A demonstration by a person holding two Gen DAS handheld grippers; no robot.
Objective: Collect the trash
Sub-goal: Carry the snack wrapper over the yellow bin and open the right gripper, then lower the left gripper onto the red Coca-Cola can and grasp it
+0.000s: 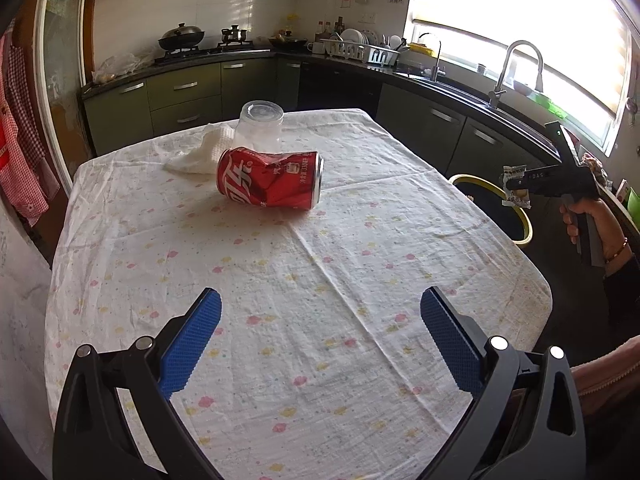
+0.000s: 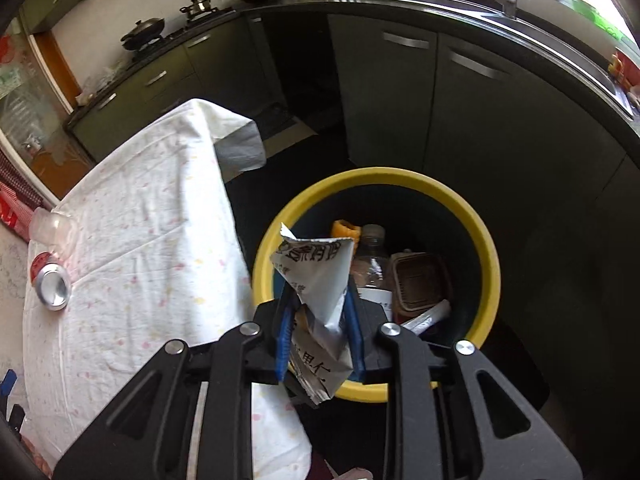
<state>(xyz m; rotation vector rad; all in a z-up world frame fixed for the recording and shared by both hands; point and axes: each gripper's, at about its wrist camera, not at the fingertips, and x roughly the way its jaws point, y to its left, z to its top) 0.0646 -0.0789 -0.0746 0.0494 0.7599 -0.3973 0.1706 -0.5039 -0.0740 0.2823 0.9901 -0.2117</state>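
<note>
A worktop (image 1: 320,280) covered by a white cloth (image 1: 400,220) with small pink and yellow flowers fills the middle of the left wrist view. Behind it, across the top of the frame, runs a dark kitchen counter (image 1: 248,56) with green cabinets (image 1: 184,96), a stove with a wok (image 1: 181,36) at upper left, a dish rack (image 1: 360,50) at top centre and a sink tap (image 1: 516,68) under a bright window at upper right.

On the cloth, above centre, a crushed red can (image 1: 270,178) lies on its side. Just behind it stand a clear upturned tub (image 1: 260,126) and a crumpled white tissue (image 1: 200,152).

The left tongs (image 1: 320,340) sit at the bottom of the frame, spread wide over bare cloth with nothing between them.

A yellow-rimmed bin (image 2: 486,248) stands on the floor beside the worktop, centre right in the right wrist view. Inside it lie a plastic bottle (image 2: 372,264), a brown tray (image 2: 420,280) and an orange scrap (image 2: 344,228).

The right tongs (image 2: 318,320) are above the bin's near rim, pinching a crumpled printed wrapper (image 2: 316,272) that sticks up between the blue pads (image 2: 284,332).
</note>
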